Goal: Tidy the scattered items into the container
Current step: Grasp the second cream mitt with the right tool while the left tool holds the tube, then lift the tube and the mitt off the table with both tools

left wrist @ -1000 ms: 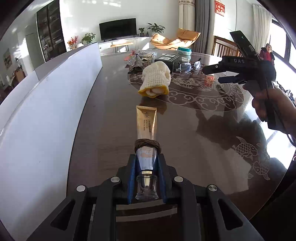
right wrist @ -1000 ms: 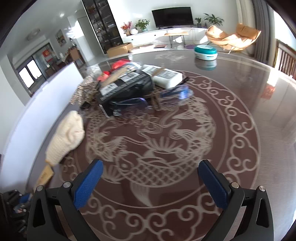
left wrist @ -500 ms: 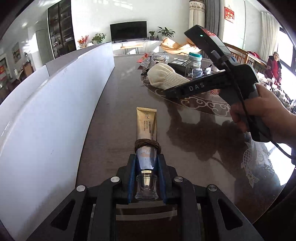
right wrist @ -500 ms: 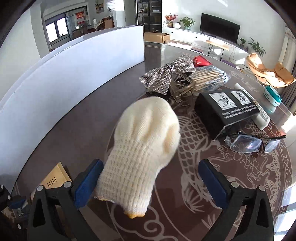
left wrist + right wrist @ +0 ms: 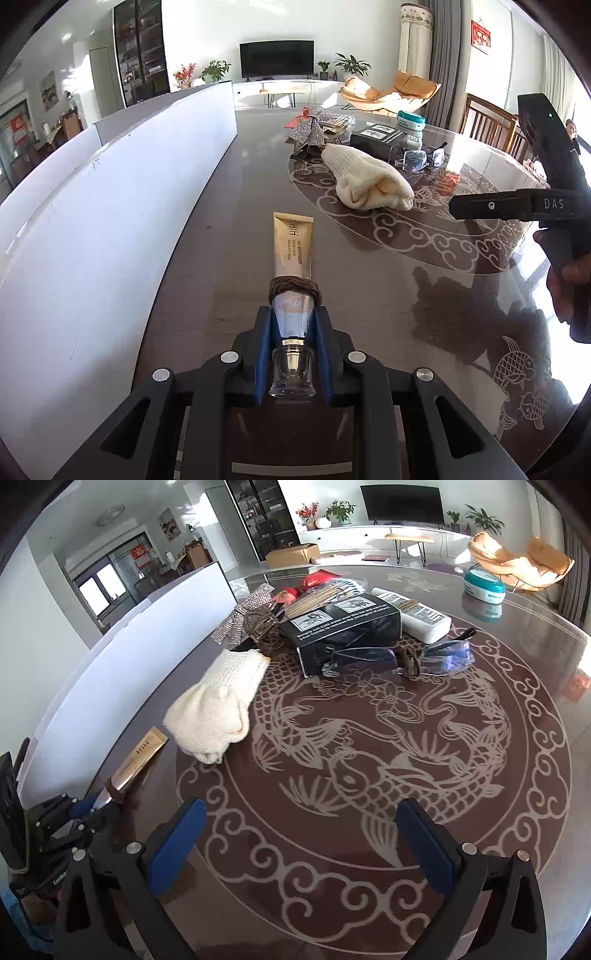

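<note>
My left gripper is shut on a gold cosmetic tube near its clear cap, held just above the dark table. The tube also shows in the right wrist view. A cream knitted glove lies beyond it; it also shows in the right wrist view. My right gripper is open and empty above the fish pattern; its body shows at the right of the left wrist view. A black box, clear glasses, a white tube and a sparkly bow lie further back.
A long white panel runs along the table's left side. A teal round case stands at the far right. Wooden chairs stand beyond the table's right edge. The table edge curves close on the right.
My right gripper has pulled back and swung right, from over the glove to above the fish pattern. The left gripper still holds the tube in much the same place.
</note>
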